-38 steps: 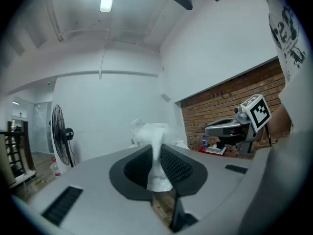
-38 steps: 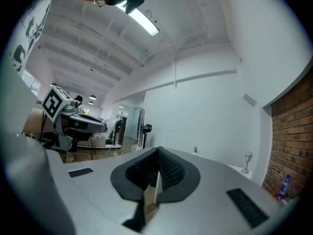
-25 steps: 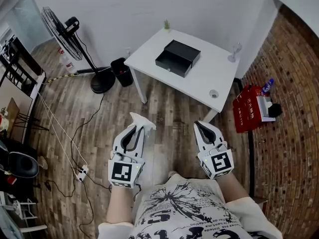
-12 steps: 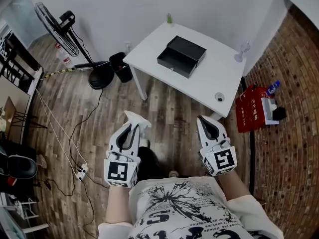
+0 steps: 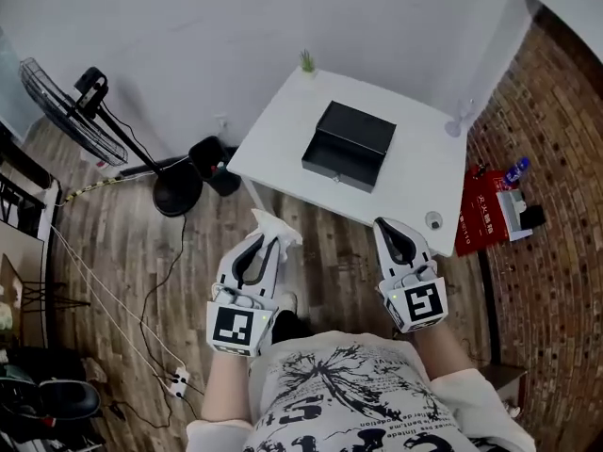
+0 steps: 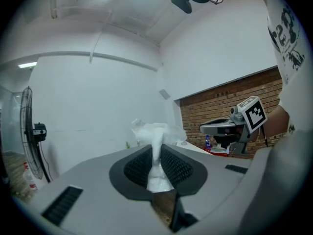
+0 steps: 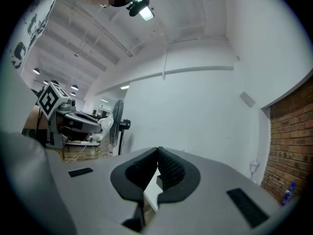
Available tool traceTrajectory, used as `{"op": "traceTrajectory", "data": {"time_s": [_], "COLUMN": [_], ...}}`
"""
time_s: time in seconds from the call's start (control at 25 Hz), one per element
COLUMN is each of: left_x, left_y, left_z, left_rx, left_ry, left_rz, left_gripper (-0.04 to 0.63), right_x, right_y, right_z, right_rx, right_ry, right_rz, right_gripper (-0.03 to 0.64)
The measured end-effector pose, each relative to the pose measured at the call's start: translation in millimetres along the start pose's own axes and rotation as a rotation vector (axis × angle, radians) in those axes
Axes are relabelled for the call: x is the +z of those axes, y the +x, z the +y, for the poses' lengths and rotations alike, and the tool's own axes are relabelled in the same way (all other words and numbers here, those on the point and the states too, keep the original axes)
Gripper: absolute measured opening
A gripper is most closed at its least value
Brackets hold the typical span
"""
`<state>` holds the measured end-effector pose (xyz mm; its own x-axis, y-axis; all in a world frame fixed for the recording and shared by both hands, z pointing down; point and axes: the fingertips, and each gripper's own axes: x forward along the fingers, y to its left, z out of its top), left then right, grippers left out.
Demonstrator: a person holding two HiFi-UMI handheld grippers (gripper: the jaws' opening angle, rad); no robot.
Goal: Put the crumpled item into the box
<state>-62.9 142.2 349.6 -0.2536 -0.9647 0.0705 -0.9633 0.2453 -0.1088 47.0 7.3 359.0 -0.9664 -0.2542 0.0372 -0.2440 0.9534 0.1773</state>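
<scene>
A crumpled white tissue [image 5: 272, 228] [image 6: 155, 146] is pinched between the jaws of my left gripper [image 5: 263, 241] [image 6: 156, 151], with its loose end sticking out past the tips. My right gripper [image 5: 389, 233] [image 7: 157, 153] is shut with nothing in it. Both are held in front of me, above the wooden floor and short of the white table [image 5: 287, 125]. On that table lies the open black box [image 5: 348, 146], ahead of and between the two grippers.
A standing fan [image 5: 66, 111] and a black bin [image 5: 209, 154] are at the left near the wall. Cables [image 5: 141, 290] run across the floor. A red crate [image 5: 485, 215] with a bottle sits at the right on brick paving. A small plant [image 5: 307, 62] and a glass [image 5: 459, 121] stand on the table.
I have come closer to the table; it and the box now lie lower and nearer the middle of the head view. Both grippers keep their pose, the tissue still held.
</scene>
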Motion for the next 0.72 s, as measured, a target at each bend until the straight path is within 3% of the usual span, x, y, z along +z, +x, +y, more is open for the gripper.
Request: {"op": "traceTrajectory", "data": {"time_s": [0.2,0.36,0.56,0.72], "left_x": [-9.2,-10.8,-24.8,-39.1], "left_y": [61.8,106.3,157.6,202.2], "left_z": [80.9,125.9,150.5,138.4], "left_rx": [-0.132,-0.220,-0.318,-0.410], "left_ry": [0.022,0.014,0.019,0.060], "left_rz": [0.034,0.014,0.050,0.110], "left_gripper": [0.066,0.066,0.066,0.066], "right_x": [-2.0,-4.0,-15.6,-35.4], "right_y": [84.9,132.0,169.0,181.4], "right_z": [-6.1,-20.4,-38.8,-66.7], "right_rx": [-0.126,-0.222,-0.302,-0.347], "right_ry": [0.047,0.070,0.092,0.113], "right_rz": [0.048,0.066,0.088,0.123], "right_gripper": [0.015,0.015,0.015,0.015]}}
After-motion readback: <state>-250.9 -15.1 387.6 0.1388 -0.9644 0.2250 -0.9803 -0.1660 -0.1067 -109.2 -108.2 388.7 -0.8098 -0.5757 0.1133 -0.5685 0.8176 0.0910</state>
